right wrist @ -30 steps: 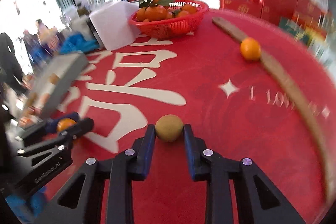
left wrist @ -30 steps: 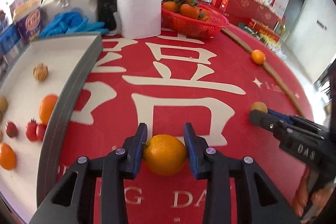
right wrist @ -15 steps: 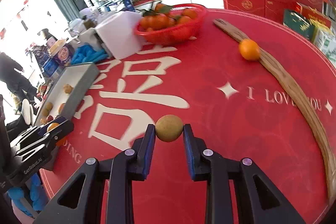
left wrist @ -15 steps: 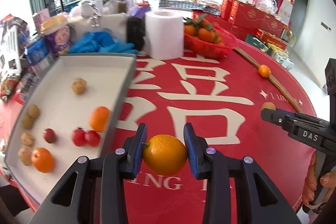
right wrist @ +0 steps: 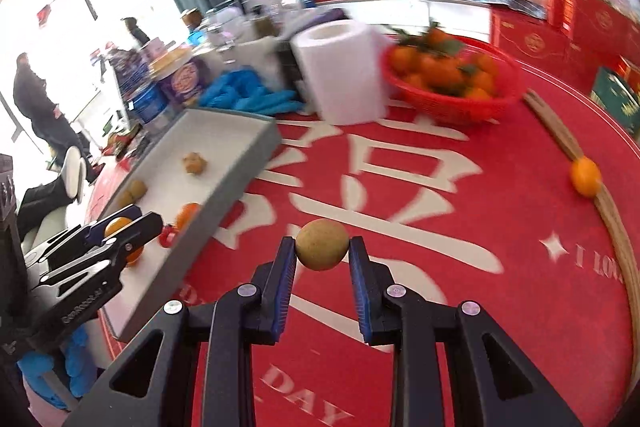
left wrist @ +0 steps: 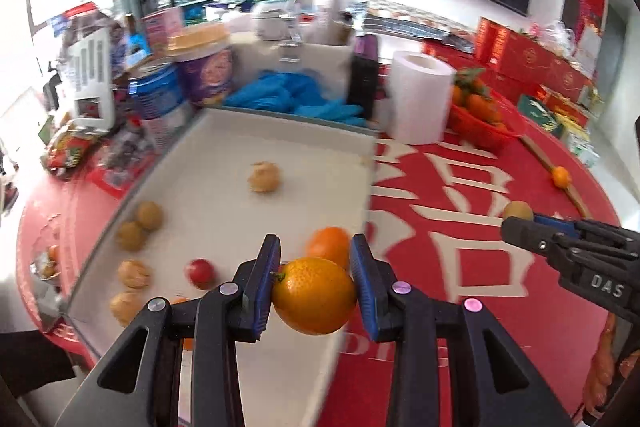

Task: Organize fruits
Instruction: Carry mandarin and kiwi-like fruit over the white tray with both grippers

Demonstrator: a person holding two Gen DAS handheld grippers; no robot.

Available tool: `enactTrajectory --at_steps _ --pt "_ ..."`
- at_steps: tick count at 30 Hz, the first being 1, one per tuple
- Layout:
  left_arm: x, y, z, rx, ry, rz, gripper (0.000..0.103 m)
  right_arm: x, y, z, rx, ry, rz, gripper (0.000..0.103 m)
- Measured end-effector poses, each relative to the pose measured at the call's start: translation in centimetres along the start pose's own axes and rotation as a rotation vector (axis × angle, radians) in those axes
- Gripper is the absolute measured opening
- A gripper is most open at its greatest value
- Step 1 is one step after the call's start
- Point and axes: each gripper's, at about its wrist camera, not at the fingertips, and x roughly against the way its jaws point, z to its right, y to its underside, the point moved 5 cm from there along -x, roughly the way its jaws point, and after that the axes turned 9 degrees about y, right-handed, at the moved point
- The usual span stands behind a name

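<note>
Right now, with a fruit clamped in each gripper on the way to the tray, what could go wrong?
1. The left gripper pinches the round orange only at its sides; it could slip and hit the cherry tomato or walnuts below.
2. The right gripper holds the small brown fruit at its fingertips, above the red tablecloth, outside the gray tray wall; a drop there could roll away.
3. Both grippers converge on one tray and might collide.
</note>
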Motion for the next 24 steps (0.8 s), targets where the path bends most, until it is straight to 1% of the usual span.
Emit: enactTrajectory --at_steps 5,8,12,16,24 --pt "-0.2 0.2 -3.1 0.030 -0.072 0.001 0.039 -1.2 -1.4 -4.2 0.060 -0.045 -0.012 0.028" --pt "-0.5 0.4 -4.7 0.059 -0.082 -0.006 0.039 -1.8 -2.1 -6.6 0.101 -0.064 -0.016 0.028" --pt "-0.7 0.7 -5.8 0.079 -0.088 -0.013 0.039 -2.8 -2.7 -9.5 0.147 -0.084 -0.031 0.028" --pt "-0.9 1.0 -6.4 0.094 -0.086 -0.019 0.039 -3.7 -2.9 -11.2 0.169 -0.098 -0.047 0.028" --pt "-1.2 1.1 -7.0 0.108 -0.080 -0.026 0.039 -4.5 -3.1 -13.0 0.208 -0.096 -0.059 0.028"
